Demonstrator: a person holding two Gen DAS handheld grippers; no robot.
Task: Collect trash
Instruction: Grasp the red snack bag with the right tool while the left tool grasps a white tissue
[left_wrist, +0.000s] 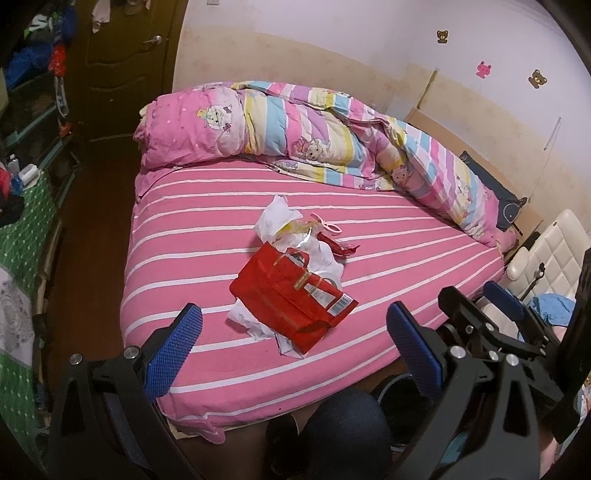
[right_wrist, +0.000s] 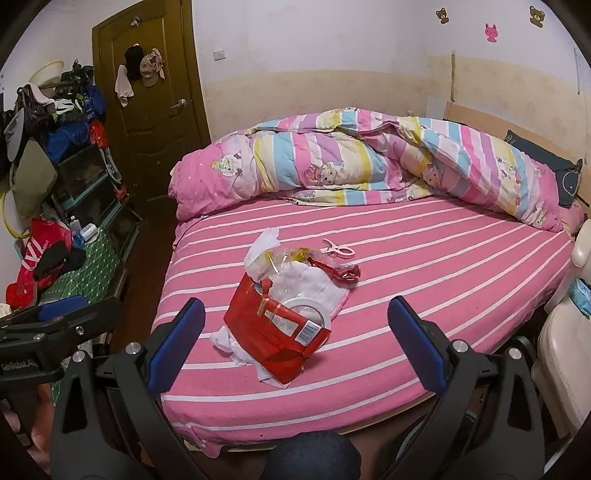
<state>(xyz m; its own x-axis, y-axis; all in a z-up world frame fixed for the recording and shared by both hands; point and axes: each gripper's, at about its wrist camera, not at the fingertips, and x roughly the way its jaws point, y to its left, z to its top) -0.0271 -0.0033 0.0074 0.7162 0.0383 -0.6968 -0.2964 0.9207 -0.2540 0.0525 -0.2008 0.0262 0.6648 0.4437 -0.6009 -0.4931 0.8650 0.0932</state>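
Your left gripper (left_wrist: 293, 350) hangs at the bottom of the frame with its blue pads spread wide and nothing between them — your right gripper (right_wrist: 295, 345) is just as wide apart and empty. The trash sits mid-frame on the pink striped bed (left_wrist: 388, 236): a red package (left_wrist: 288, 299) lying on crumpled white tissue (left_wrist: 251, 321), with a clear plastic wrapper (right_wrist: 291, 258) and a red wrapper (right_wrist: 341, 273) just behind it. Pink scissors (right_wrist: 338, 251) lie beside the pile. A rolled quilt (right_wrist: 332, 162) fills the bed's upper edge.
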